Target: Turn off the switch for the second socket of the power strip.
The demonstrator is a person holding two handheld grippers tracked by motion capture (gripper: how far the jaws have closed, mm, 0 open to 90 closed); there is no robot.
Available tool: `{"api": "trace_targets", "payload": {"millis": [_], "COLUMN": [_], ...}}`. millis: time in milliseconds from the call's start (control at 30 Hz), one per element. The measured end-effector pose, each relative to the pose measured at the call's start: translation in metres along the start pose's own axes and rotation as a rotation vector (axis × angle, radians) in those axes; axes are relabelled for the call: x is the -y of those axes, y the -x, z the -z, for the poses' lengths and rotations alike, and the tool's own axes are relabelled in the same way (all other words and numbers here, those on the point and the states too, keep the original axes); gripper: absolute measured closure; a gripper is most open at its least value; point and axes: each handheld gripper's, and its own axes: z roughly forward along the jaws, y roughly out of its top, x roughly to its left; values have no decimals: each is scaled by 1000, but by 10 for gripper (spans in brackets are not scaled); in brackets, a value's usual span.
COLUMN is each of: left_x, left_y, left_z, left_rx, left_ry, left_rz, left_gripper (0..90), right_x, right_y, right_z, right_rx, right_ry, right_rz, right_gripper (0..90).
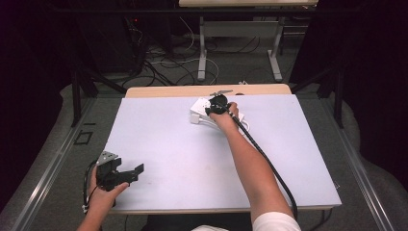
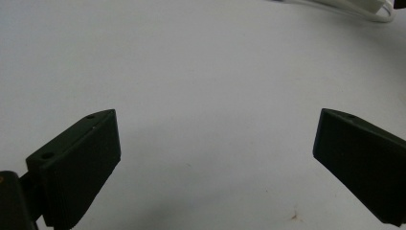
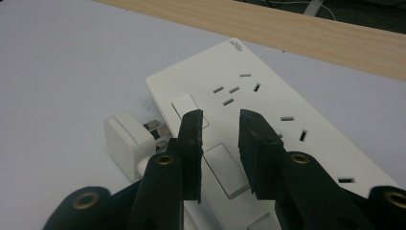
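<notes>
A white power strip (image 1: 198, 109) lies on the pale mat (image 1: 183, 154) at the far middle of the table. My right gripper (image 1: 217, 103) hovers just over it. In the right gripper view its jaws stand a narrow gap apart above the strip's (image 3: 268, 110) row of rocker switches (image 3: 221, 167), with nothing between them. A white plug (image 3: 125, 143) lies beside the strip's end, its metal prongs pointing at the strip. My left gripper (image 1: 133, 173) rests low at the near left corner, wide open (image 2: 215, 158) over bare mat.
A strip of bare wooden tabletop (image 1: 207, 90) shows beyond the mat's far edge. The white cable (image 2: 354, 10) loops beside the power strip. On the floor behind are tangled cables (image 1: 163, 62) and another table's legs (image 1: 202, 53).
</notes>
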Motion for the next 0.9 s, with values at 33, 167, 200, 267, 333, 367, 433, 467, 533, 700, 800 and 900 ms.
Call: {"api": "trace_targets", "payload": {"millis": [33, 167, 200, 267, 333, 367, 433, 467, 533, 700, 800, 900], "left_x": [0, -2, -2, -2, -2, -2, -2, -2, -2, -2, -2, -2], "left_y": [0, 1, 1, 0, 1, 1, 1, 1, 2, 2, 2, 1], "left_z": [0, -1, -1, -2, -4, -4, -2, -2, -3, -4, -4, -5], "left_rx": [-1, 6, 7, 6, 3, 2, 9, 7, 8, 9, 9, 7], "left_ry": [0, -8, -4, -2, 4, 3, -13, -10, -11, -18, -20, -17], "left_rz": [0, -8, -9, -5, -1, -1, -11, -13, -15, -17, -18, -18], "left_gripper": [20, 20, 20, 20, 21, 20, 21, 21, 21, 20, 21, 20], "right_x": [0, -1, -2, -2, -3, -4, -5, -6, -7, -10, -11, -12], "right_y": [0, 1, 0, -1, -3, -4, -6, -7, -8, -10, -10, -11], "right_z": [1, 3, 4, 7, 10, 11, 13, 15, 17, 24, 28, 33], "right_rx": [-1, 3, 4, 1, -11, -16, -21, -21, -29, -50, -53, -51], "right_ry": [-4, -8, -8, -9, -14, -11, -9, -8, 0, 0, -7, -5], "right_rz": [-4, 8, 9, 24, 33, 38, 47, 54, 61, 75, 77, 85], "right_gripper": [696, 663, 655, 642, 626, 619, 610, 603, 585, 561, 549, 532]}}
